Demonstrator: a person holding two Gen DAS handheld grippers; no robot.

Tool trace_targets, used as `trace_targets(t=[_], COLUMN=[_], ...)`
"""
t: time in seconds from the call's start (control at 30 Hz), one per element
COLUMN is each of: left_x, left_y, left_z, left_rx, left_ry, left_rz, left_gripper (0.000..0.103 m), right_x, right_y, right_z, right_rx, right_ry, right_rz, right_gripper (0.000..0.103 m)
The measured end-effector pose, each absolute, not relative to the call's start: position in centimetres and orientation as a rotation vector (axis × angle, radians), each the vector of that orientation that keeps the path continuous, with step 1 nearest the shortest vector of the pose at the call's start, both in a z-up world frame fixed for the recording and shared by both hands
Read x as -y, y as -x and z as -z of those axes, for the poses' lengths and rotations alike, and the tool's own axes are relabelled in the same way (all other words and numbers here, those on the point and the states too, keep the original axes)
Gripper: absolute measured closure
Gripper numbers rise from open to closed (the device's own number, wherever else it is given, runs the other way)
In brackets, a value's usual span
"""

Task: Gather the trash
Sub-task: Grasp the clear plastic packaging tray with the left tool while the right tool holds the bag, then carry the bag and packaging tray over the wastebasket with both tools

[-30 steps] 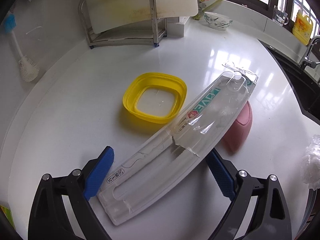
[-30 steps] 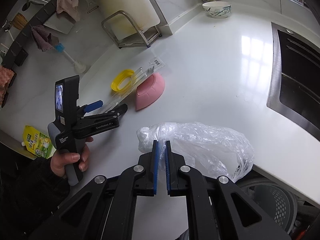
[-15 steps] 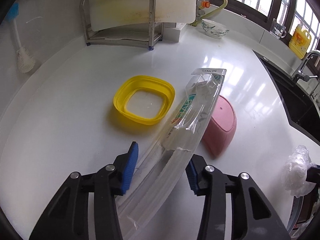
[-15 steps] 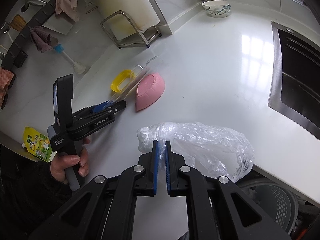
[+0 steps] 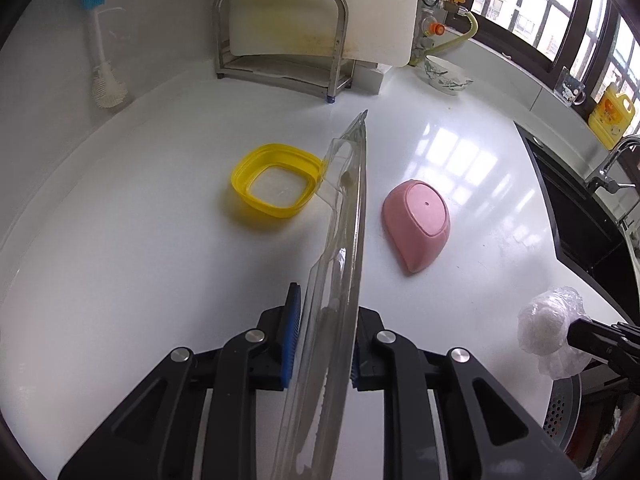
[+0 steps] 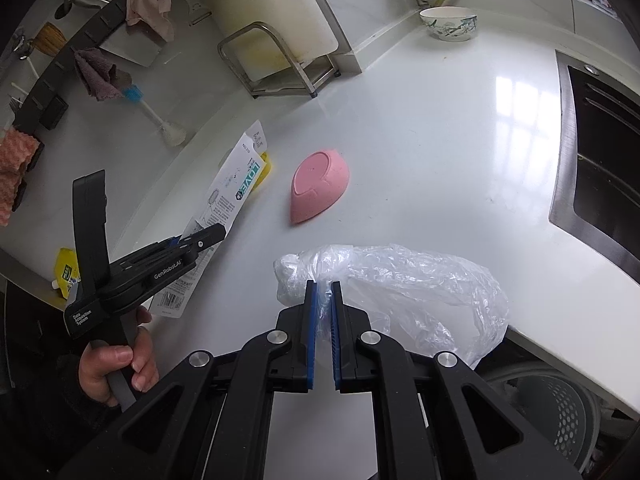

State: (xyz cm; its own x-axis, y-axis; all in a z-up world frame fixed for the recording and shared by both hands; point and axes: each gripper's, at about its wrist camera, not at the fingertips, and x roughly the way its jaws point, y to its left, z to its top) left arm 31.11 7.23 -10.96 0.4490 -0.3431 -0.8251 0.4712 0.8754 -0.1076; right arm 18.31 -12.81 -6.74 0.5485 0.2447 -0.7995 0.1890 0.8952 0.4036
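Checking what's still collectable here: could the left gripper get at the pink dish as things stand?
Probably not yet. The left gripper is shut on the clear toothbrush package, so its jaws are taken. The path itself looks free: the pink dish lies upside down on bare counter, nothing on or against it.

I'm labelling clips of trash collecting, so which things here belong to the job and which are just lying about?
Job: blister pack in the left tongs; plastic bag in the right tongs; bin below the counter edge.

Lying about: yellow lid, pink dish, bowl, brush, rack, sink.
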Motion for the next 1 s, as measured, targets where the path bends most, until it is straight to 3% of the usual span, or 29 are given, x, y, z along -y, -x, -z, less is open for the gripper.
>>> trace_targets(t=[0.5, 1.0], left_x=[-7.9, -0.3], left_y=[-22.2, -10.1], left_z=[6.6, 4.6], left_rx=[-0.966, -0.965], left_ry=[-0.128, -0.094], left_rz=[0.395, 0.408], left_gripper=[0.083, 0.083], right_x=[13.2, 20.0], right_y=[-14.7, -4.2], right_z=[3.9, 2.1], right_rx=[-0.932, -0.934], right_ry=[-0.451, -0.426], right_rz=[-0.154, -0.161], right_gripper=[0.097, 0.097])
